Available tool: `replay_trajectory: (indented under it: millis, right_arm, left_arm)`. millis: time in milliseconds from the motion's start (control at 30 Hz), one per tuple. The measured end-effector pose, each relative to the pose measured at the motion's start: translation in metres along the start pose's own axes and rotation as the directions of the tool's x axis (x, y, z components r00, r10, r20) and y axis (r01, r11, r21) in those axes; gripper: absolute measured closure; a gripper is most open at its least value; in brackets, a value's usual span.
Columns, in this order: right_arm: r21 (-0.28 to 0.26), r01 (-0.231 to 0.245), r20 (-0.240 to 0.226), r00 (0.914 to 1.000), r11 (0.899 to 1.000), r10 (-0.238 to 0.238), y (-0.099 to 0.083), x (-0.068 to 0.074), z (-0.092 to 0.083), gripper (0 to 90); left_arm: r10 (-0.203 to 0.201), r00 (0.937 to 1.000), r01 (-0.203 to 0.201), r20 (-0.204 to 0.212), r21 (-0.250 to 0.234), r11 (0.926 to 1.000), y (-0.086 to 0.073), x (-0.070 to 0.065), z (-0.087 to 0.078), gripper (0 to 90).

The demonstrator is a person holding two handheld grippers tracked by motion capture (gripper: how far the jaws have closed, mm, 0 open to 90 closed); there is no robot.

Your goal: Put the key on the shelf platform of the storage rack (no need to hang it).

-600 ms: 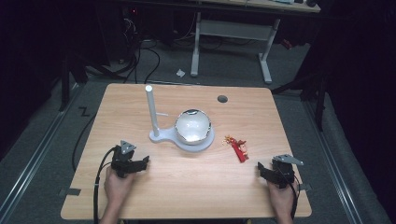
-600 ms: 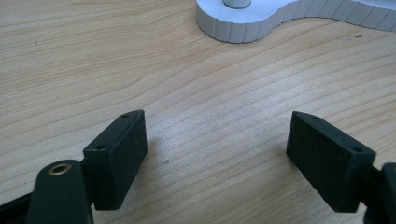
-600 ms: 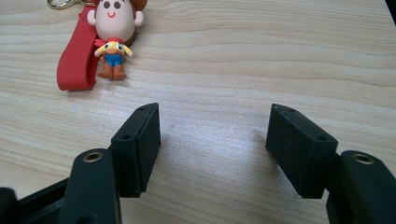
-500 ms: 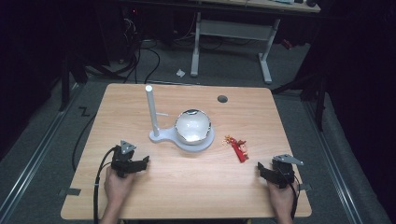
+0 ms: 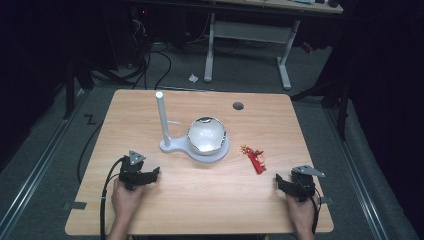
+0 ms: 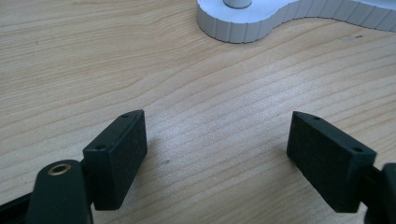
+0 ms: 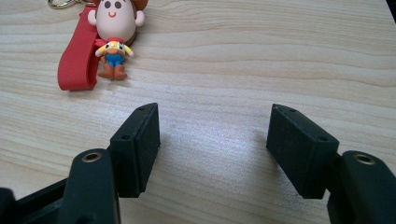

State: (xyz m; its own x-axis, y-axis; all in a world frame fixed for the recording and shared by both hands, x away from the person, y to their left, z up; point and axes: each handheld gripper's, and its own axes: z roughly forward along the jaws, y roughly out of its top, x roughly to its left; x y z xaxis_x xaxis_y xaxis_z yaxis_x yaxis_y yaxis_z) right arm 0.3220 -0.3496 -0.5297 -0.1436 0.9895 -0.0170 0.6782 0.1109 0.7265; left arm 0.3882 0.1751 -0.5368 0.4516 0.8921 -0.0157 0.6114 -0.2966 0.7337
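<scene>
Right gripper view shows the keychain figure (image 7: pixel 114 35) lying flat on the wooden table (image 7: pixel 261 51), just ahead of the jaws and off to their left. It is a small cartoon doll with a pale oval face, dot eyes and a smile, a brown hat, a yellow and red top, blue trousers and brown boots. A red strap (image 7: pixel 77 56) lies touching its side, with a metal ring (image 7: pixel 60 3) at the far end. The right gripper (image 7: pixel 212 140) has its jaws spread wide over bare wood, nothing between them. High view places the figure (image 5: pixel 256 157) to the right of the white stand (image 5: pixel 200 150) that carries a shiny bowl (image 5: pixel 206 135). The left gripper (image 6: pixel 217 154) also gapes apart, near the stand's ribbed base.
</scene>
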Motion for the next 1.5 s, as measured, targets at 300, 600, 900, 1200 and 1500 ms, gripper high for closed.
replay_trajectory:
  millis: [300,600,900,1200,1500]
  right_arm:
    - [0.0,0.011,-0.005,0.9999,1.0,-0.011,0.0,0.0,0.0,35.2]
    - [0.008,0.007,-0.01,0.9999,1.0,-0.007,0.001,0.002,0.0,38.2]
    - [0.02,0.007,-0.025,0.9997,1.0,-0.006,0.002,0.005,-0.003,41.9]
    - [-0.005,0.035,-0.051,0.9981,0.999,-0.035,0.008,0.016,-0.01,43.9]
    - [-0.019,0.077,-0.099,0.992,0.997,-0.078,0.015,0.034,-0.011,43.9]
  left_arm:
    - [-0.001,1.0,0.001,0.0,0.001,1.0,0.0,0.0,0.0,20.5]
    - [-0.001,1.0,0.001,0.0,0.001,1.0,0.0,0.0,0.0,20.3]
    - [0.0,1.0,0.0,0.0,0.001,1.0,0.0,0.0,0.0,20.3]
    - [-0.002,1.0,0.002,0.001,0.001,1.0,0.0,0.0,0.0,20.3]
    - [-0.001,1.0,0.001,0.001,0.002,1.0,0.0,0.0,0.0,20.3]
